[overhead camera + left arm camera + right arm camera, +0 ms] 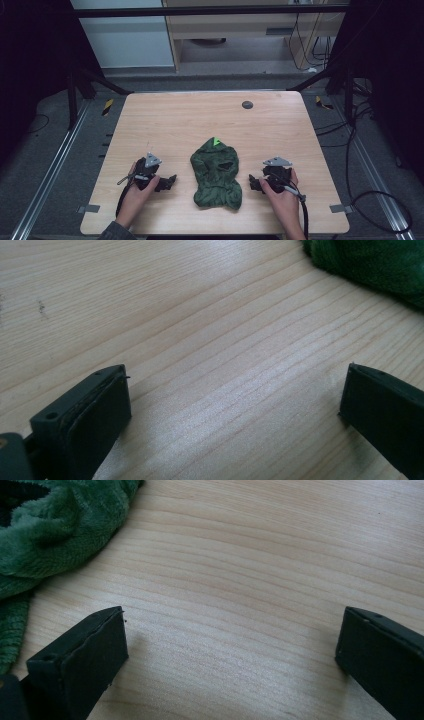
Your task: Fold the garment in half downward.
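A dark green fleece garment (216, 172) with a bright green tip at its far end lies crumpled near the front middle of the wooden table (200, 120). My left gripper (167, 182) rests on the table to its left, jaws wide open with bare wood between them. In the left gripper view (235, 400) the garment's edge (370, 260) sits at the top right. My right gripper (255, 183) rests to the garment's right, also open and empty. The right gripper view (232, 640) has the green fleece (55, 525) at the upper left, apart from the jaws.
A small dark round disc (247, 104) sits in the tabletop near the far edge. Black frame legs and cables stand around the table on the grey floor. A pale cabinet (240, 30) stands beyond the far edge.
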Tool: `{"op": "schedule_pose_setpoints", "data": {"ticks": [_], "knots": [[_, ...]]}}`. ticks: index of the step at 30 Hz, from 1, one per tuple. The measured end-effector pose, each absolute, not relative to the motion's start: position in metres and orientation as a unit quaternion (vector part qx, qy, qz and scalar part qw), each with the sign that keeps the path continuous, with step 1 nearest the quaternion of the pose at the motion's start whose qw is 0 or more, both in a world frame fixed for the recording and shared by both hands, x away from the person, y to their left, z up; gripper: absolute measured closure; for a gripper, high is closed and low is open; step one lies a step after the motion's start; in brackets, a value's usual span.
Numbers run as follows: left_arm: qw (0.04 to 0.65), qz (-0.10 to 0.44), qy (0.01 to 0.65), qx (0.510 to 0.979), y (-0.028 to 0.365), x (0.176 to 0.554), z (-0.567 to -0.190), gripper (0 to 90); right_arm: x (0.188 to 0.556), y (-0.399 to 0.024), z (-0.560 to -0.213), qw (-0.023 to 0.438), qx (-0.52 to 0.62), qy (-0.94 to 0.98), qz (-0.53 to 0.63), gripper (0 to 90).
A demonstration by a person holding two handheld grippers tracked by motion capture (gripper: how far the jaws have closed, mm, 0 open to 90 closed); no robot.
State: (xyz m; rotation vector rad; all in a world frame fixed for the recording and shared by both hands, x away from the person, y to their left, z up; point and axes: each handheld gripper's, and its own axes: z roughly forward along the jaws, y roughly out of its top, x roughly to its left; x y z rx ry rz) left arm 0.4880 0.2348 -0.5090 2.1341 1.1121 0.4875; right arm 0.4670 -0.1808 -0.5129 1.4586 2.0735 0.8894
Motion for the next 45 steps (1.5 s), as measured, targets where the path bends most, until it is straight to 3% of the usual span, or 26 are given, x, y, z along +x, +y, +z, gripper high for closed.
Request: {"op": "schedule_pose_setpoints", "data": {"ticks": [9,11,13,20,24,36,39,45], "knots": [[0.335,0.181,0.42,0.824,0.235,0.489,-0.508,0.0,0.474,-0.179,-0.512,0.219,0.52,0.76,0.323,1.9],[0.329,0.179,0.421,0.826,0.233,0.491,-0.505,1.3,0.477,-0.18,-0.508,0.212,0.51,0.771,0.319,9.5],[0.329,0.175,0.42,0.828,0.23,0.494,-0.501,5.9,0.482,-0.181,-0.502,0.19,0.497,0.784,0.32,11.6],[0.331,0.149,0.416,0.834,0.214,0.509,-0.49,11.4,0.505,-0.178,-0.478,0.183,0.443,0.817,0.321,24.1],[0.342,0.137,0.402,0.838,0.197,0.523,-0.475,12.3,0.53,-0.163,-0.458,0.16,0.402,0.839,0.33,36.2],[0.34,0.134,0.376,0.851,0.172,0.538,-0.456,23.5,0.548,-0.14,-0.453,0.132,0.364,0.862,0.326,59.0],[0.342,0.132,0.372,0.853,0.169,0.544,-0.455,29.7,0.552,-0.138,-0.45,0.13,0.36,0.859,0.34,67.2],[0.346,0.133,0.363,0.855,0.17,0.552,-0.45,39.7,0.559,-0.14,-0.443,0.128,0.359,0.857,0.348,74.4]]}}
